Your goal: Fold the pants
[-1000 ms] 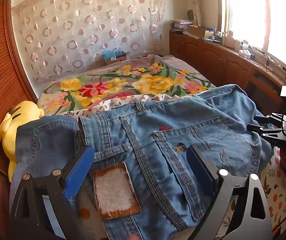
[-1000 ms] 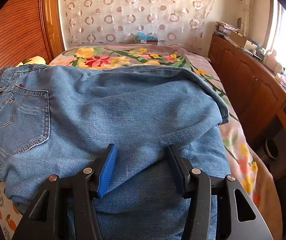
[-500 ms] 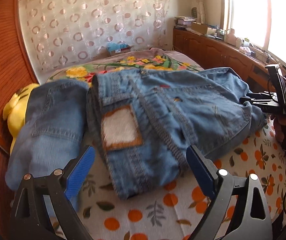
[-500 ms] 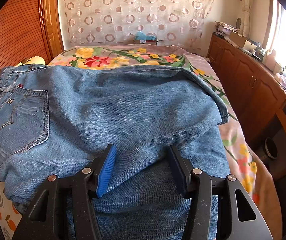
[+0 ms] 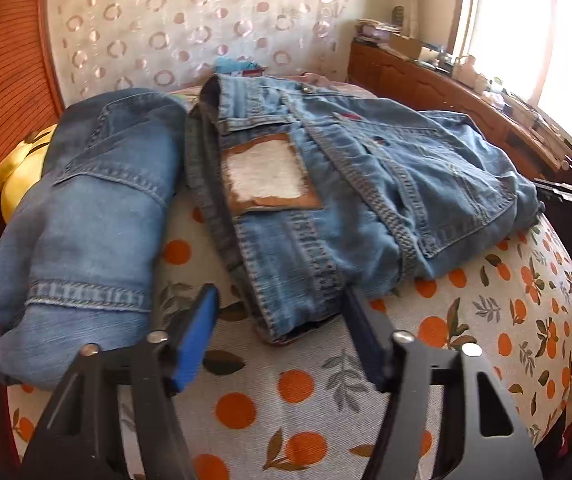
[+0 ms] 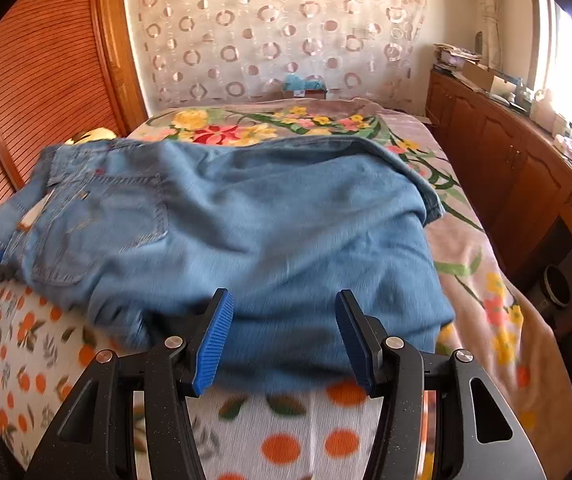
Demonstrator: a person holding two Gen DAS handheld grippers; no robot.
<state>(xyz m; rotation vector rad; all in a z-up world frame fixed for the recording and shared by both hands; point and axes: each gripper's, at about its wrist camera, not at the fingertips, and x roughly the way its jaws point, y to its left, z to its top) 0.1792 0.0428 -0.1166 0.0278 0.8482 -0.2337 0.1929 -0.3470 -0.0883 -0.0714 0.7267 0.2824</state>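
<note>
Pants (image 5: 326,184) folded on bed (image 5: 486,320), one fold maybe left; left tongs (image 5: 281,340) narrowing empty, right tongs (image 6: 283,340) spread empty.

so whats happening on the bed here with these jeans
A person with tongs in each hand is folding jeans on a bed covered by an orange-dotted sheet. The jeans lie folded into a bundle. The left tongs sit at the bundle's near edge; their jaws have just been closing, with the edge between them but not pinched. The right tongs stand apart at the other side, nothing gripped. Another folded pair of jeans lies beside them.
</note>
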